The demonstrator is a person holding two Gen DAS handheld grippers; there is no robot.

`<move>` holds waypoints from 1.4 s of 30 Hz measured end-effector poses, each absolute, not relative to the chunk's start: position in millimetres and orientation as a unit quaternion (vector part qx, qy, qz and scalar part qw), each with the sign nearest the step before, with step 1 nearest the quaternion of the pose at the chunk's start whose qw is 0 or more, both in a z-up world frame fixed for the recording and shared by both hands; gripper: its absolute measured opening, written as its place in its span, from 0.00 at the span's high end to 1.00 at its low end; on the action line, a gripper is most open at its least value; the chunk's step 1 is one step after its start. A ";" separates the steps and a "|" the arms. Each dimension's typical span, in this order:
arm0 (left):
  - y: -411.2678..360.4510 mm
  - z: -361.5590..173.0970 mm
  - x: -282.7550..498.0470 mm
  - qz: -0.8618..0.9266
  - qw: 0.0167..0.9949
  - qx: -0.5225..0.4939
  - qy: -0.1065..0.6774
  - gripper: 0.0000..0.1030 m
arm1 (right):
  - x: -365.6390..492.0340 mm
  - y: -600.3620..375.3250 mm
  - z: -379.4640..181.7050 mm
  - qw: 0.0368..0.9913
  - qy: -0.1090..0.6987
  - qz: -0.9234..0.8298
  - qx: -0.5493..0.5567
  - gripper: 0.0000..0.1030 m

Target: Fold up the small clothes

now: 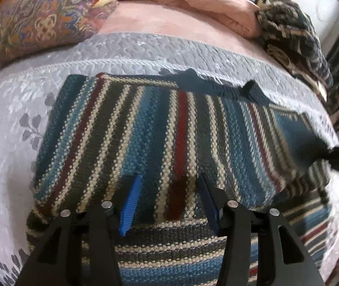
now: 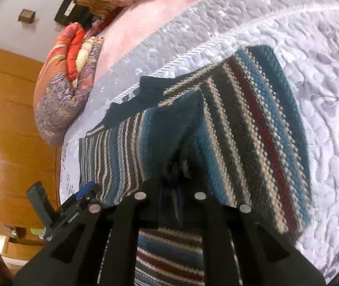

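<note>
A knitted sweater striped in blue, dark grey, cream and red lies on a pale lilac quilted bedspread. One part is folded over, so its stripes run across those of the layer beneath. My left gripper stands open low over the sweater's near part, its blue pads wide apart with knit between them. In the right wrist view the sweater bunches up into a peak at my right gripper, which is shut on the fabric with its fingertips hidden by it. The left gripper shows at lower left.
A patterned pillow lies at the back left, a pink blanket behind, and dark patterned clothing at the back right. Beyond the bed's edge stands shiny wooden furniture.
</note>
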State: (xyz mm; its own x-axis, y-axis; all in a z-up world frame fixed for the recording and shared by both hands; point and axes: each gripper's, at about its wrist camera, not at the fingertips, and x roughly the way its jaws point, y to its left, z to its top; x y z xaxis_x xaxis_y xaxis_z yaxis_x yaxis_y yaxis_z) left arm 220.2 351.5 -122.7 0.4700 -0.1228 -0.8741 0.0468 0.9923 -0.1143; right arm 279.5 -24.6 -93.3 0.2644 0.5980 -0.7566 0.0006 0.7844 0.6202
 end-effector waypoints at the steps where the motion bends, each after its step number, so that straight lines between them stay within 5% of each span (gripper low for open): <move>1: 350.3 -124.3 218.9 -0.051 0.856 -0.032 0.513 0.51 | 275.8 -25.9 -92.7 0.754 0.574 0.195 0.253 0.93; 11: 358.7 -132.0 220.0 -0.059 0.849 -0.060 0.522 0.48 | 275.5 -33.7 -142.0 0.741 0.600 0.163 0.256 0.93; 25: 341.1 -85.8 187.7 -0.032 0.876 -0.053 0.479 0.47 | 240.0 3.3 -62.6 0.806 0.552 0.165 0.137 0.76; 42: 332.7 -124.1 194.6 -0.027 0.877 -0.022 0.480 0.45 | 247.6 57.8 -112.0 0.794 0.580 0.169 0.069 0.76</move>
